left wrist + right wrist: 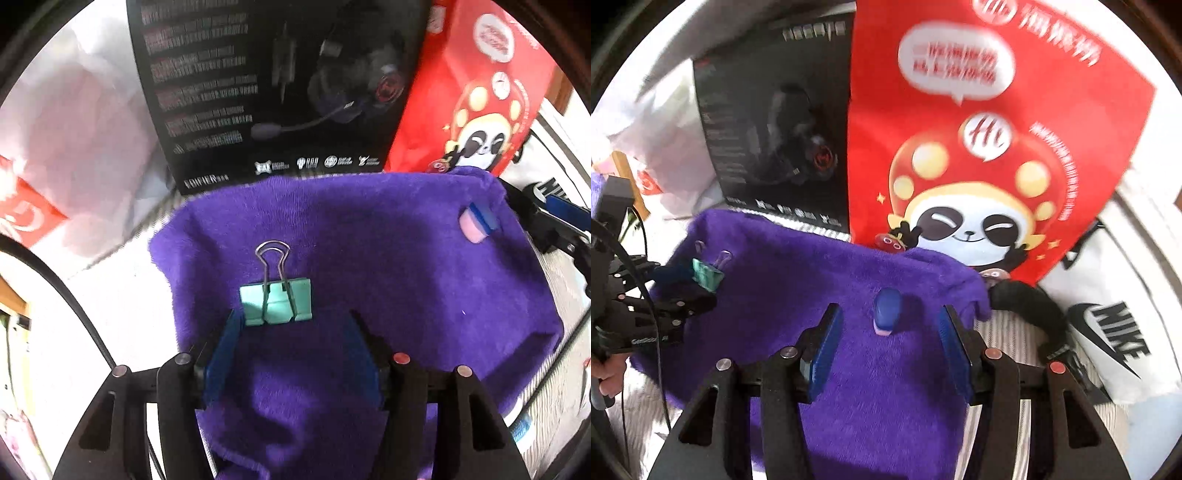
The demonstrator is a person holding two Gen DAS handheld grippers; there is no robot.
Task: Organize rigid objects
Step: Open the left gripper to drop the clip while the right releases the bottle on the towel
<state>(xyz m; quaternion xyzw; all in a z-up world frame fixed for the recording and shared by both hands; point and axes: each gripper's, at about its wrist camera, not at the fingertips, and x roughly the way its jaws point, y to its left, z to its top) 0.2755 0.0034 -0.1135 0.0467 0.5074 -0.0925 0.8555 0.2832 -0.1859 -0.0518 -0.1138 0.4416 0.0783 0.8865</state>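
- Seen through the left wrist view, left gripper (291, 319) spread wide, jaws empty, just short of the green binder clip (276, 302) lying on the purple towel (388, 266); stiff, light, springy steel; best pinched across the painted body, not the slippery wire loops.
- From the right wrist view, right gripper (891, 314) likewise released, astride the small blue-and-pink piece (886, 311), possibly an eraser: light, grippy, easily squeezed across its sides.

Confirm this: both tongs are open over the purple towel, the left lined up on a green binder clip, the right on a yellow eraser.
One detail is wrong: the eraser is blue and pink, not yellow, as the right wrist view shows. The rest holds: left tongs and right tongs are open over the purple towel, the left lined up on the green binder clip.
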